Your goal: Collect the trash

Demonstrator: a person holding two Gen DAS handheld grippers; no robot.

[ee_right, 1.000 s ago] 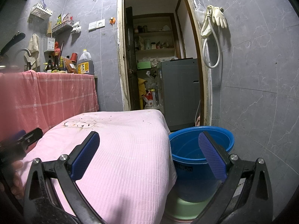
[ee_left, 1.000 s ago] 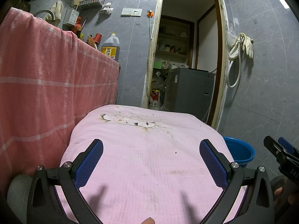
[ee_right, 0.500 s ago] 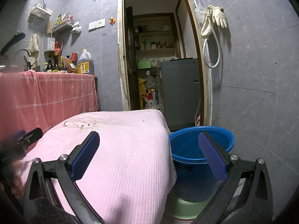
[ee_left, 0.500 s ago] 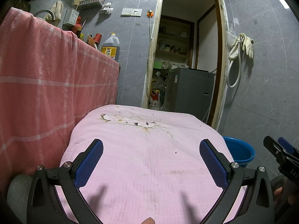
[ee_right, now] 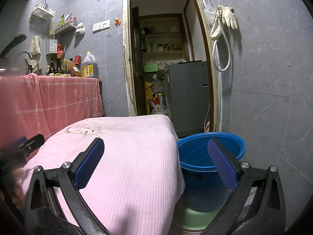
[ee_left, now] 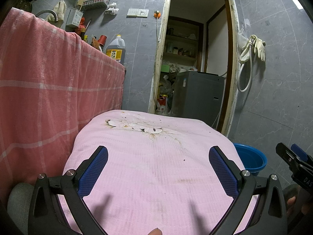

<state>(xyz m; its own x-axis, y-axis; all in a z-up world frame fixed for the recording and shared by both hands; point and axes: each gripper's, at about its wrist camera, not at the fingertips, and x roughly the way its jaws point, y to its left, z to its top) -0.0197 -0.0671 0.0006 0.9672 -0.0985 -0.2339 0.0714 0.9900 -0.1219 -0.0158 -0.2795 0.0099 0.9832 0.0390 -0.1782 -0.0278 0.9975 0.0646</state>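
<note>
Whitish scraps of trash [ee_left: 135,126] and small dark crumbs lie at the far end of a table covered by a pink cloth [ee_left: 156,166]; they also show in the right wrist view [ee_right: 86,130]. My left gripper [ee_left: 156,168] is open and empty above the near part of the cloth. My right gripper [ee_right: 156,160] is open and empty at the table's right edge, beside a blue bucket [ee_right: 211,156]. The bucket also shows in the left wrist view [ee_left: 250,158].
A counter draped in a red checked cloth [ee_left: 49,90] stands to the left, with bottles and an oil jug [ee_left: 115,49] on top. An open doorway [ee_left: 195,58] lies ahead with a grey appliance [ee_left: 197,96] inside. A tiled wall with hung gloves [ee_right: 227,17] is on the right.
</note>
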